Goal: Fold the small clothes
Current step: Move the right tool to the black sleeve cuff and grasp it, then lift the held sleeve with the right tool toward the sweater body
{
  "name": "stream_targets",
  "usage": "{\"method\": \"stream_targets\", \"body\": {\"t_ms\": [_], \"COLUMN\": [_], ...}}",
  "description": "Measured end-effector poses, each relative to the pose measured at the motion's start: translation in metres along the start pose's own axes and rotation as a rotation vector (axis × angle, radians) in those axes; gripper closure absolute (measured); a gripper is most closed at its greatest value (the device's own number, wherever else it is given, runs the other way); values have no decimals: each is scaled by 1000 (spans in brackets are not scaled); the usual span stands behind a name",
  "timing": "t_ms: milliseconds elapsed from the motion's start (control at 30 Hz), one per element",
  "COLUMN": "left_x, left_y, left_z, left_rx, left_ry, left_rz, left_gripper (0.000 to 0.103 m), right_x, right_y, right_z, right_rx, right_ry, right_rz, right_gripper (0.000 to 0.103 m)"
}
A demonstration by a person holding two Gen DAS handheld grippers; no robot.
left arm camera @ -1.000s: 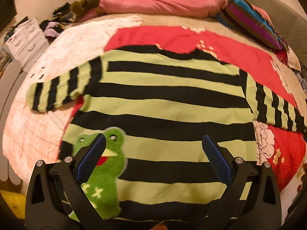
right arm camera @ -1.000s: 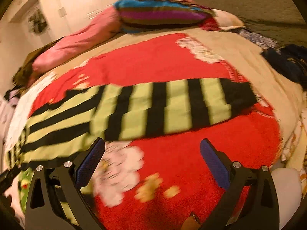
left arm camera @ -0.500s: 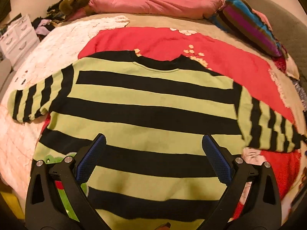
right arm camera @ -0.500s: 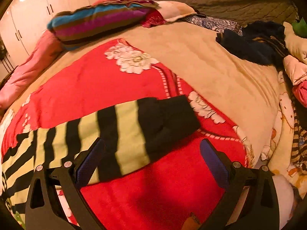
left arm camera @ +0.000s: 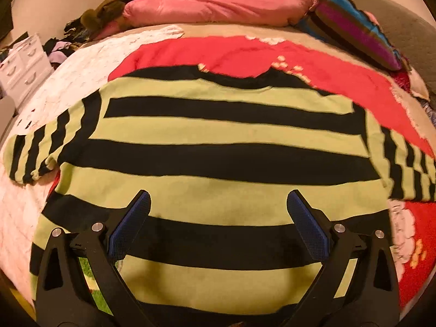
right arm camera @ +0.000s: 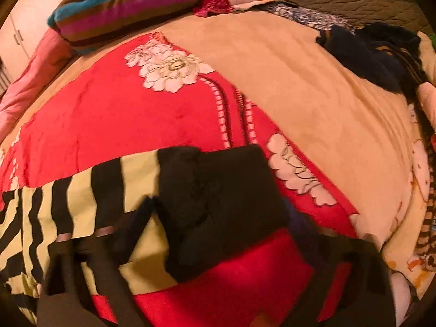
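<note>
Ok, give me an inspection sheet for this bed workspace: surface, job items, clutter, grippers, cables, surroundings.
Surface: red floral blanket over a tan bedspread.
Job's things: green-and-black striped sweater lying flat, sleeves spread; black sleeve cuff on the blanket.
Clutter: pink duvet, striped pillow, dark clothes pile.
Grippers: left gripper open above the sweater body; right gripper blurred, jaws just closing, straddling the cuff; contact unclear.
Cables: nothing seen.
Surroundings: white drawer unit, cupboard doors.
</note>
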State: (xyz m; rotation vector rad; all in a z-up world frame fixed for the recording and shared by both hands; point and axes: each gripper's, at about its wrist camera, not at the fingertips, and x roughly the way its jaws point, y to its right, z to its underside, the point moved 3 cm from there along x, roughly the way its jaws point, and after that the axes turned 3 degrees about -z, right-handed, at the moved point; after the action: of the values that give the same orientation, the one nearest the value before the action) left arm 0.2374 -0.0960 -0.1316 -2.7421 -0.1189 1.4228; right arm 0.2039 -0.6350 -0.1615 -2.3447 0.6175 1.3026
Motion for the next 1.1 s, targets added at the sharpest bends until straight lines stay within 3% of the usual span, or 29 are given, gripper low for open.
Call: {"method": "stream_targets", "body": {"t_ms": [33,100,200,467,767,1000,1100], "left_x": [2,6,8,2,2,9,10], "left_y": [-2,-9,-13,-6,-26,-30,-30], "left_z": [1,2,3,3,2,6,6], "left_rx": [1,-16,-41,0,-50,-54,-55], "left_ry": [-5,-14,-10,36,45,30,31], "left_rz": [-1,4,58,86,97,108,126], "left_gripper": [9,9,9,9,9,9,9], "right_x": [-3,-8,-27,-90,-131,-126,-123], "right_y": [-2,-4,-13,-90,-228,-319,-344], "right_z": [0,-1,-2,1,36,67,79], "right_rx": [-21,-33,-39,-105,-261,-330,-347], "right_ry": [17,28,67,141,70,-36,-64], "right_rz": [7,-51,-137,-395,-697,-812,-832], "right_gripper": [53,71,85,87,89,88,82]}}
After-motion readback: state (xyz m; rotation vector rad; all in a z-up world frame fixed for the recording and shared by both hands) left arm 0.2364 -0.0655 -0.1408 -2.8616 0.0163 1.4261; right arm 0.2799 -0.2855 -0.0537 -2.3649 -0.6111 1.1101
